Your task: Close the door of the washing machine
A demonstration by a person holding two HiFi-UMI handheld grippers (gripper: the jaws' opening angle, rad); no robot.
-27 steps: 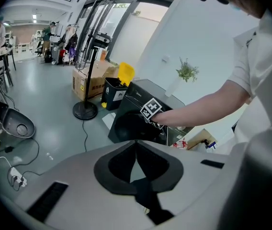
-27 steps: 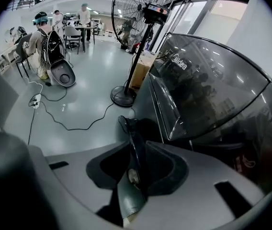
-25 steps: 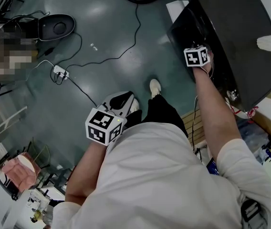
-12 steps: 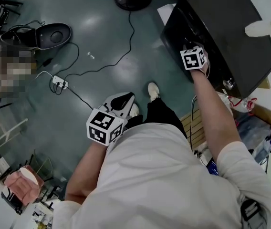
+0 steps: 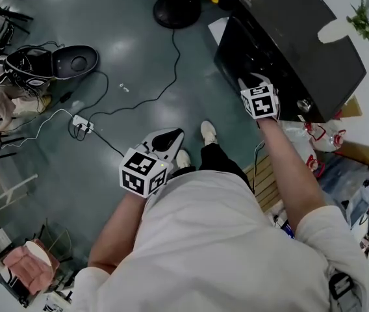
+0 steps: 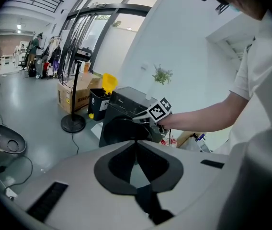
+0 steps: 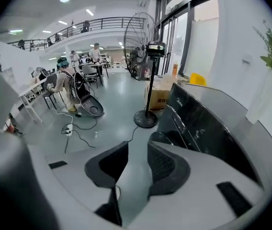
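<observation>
Right gripper: the right gripper has drawn up and back from the lower front of the washing machine. A second ago its marker cube sat low against the dark front panel. It now hangs just off the upper front edge, near the machine but not touching it.
Right jaws: spread, with only bare floor showing between them. They have just been closing a little and are pinching nothing.
Left gripper: the left gripper has barely changed place. It sits low by the person's left thigh, well apart from the machine. Its jaws are pressed together at the tips with nothing in them.
Door: the round door is on the machine's front face. In the left gripper view it looks flush with the panel rather than swung out. No view is close enough to show the latch.
Camera: the head view has tipped, so the machine sits further left in the picture and more of its top shows.
Meaning for the task: a free gripper backing away from a door that lies flat suggests the push is done and the arm is retreating.
Remaining doubt: whether the door caught or only rests shut. A light check press would settle that.
</observation>
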